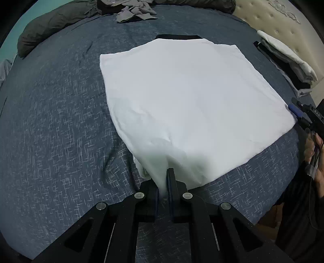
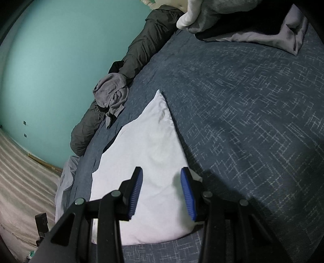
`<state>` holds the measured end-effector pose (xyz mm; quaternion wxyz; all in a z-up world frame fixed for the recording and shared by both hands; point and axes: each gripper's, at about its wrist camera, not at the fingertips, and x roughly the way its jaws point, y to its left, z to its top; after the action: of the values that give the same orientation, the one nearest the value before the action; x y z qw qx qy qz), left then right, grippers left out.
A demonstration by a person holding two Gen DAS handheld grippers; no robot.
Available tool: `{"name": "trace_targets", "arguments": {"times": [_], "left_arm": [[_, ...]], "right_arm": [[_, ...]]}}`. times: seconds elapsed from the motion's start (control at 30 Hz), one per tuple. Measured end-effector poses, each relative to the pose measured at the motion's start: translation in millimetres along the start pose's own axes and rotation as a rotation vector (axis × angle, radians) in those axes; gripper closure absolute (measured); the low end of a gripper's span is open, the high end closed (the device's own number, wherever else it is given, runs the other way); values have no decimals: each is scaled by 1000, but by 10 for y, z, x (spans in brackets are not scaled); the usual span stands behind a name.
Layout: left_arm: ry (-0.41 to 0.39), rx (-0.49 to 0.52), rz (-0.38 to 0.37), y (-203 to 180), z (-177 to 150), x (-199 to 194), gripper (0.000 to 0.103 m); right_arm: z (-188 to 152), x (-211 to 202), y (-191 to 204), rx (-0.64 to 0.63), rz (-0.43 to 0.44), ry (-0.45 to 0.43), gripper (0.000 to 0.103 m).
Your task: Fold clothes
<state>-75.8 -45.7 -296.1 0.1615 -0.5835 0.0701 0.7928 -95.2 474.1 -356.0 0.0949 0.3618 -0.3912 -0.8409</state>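
Note:
A white garment (image 1: 188, 97) lies spread flat on the blue patterned bedspread (image 1: 50, 125). My left gripper (image 1: 164, 178) is shut on the white garment's near corner, and the cloth bunches up between the fingers. In the right wrist view the same white garment (image 2: 149, 141) lies under my right gripper (image 2: 162, 180), which hangs open over a corner of it with its blue pads (image 2: 187, 192) apart and nothing between them. The right gripper (image 1: 297, 112) also shows at the garment's right corner in the left wrist view, held by a hand (image 1: 312, 149).
A stack of folded clothes (image 1: 287, 60) sits at the right edge by the tufted headboard (image 1: 269, 18). Crumpled grey clothes (image 1: 135, 12) lie at the far side beside a dark rolled blanket (image 1: 48, 26). A teal wall (image 2: 60, 60) stands beyond the bed.

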Motion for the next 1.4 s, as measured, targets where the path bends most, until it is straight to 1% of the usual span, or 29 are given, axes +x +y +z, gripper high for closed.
{"name": "trace_targets", "arguments": {"times": [0.1,0.23,0.33,0.37,0.4,0.43,0.5,0.53,0.6,0.67,0.77,0.87,1.13,1.4], "left_arm": [[-2,15,4,-13,32,-11,96],[-8,34,5,-86,109,-62,96],[-12,47,5,-149,182,-107,96],[-14,50,6,-168,206,-119,96],[-16,54,6,-191,228,-139,96],[-18,57,5,-212,246,-154,96],[-21,62,1,-247,291,-167,96],[-24,64,0,-268,314,-176,96],[-27,69,-2,-304,342,-192,96],[-31,70,-9,-339,365,-203,96],[-38,74,-18,-398,405,-219,96],[-42,76,-26,-456,449,-236,96],[-58,82,-43,-604,589,-289,96],[-80,120,-60,-907,829,-368,96]], "right_arm": [[42,-28,-32,25,-21,-1,64],[144,-58,36,-6,-56,13,64],[223,-48,100,-56,-89,45,64],[267,-32,122,-86,-114,71,63],[302,-12,125,-107,-132,99,58],[335,8,124,-126,-149,128,57],[400,48,122,-166,-182,185,57],[435,55,129,-198,-217,205,57],[492,65,161,-273,-287,233,53],[537,50,180,-315,-327,245,49],[578,12,179,-356,-362,252,48],[619,-3,192,-387,-388,259,48],[705,-9,179,-401,-405,279,47],[782,-84,120,-407,-410,281,47]]}}
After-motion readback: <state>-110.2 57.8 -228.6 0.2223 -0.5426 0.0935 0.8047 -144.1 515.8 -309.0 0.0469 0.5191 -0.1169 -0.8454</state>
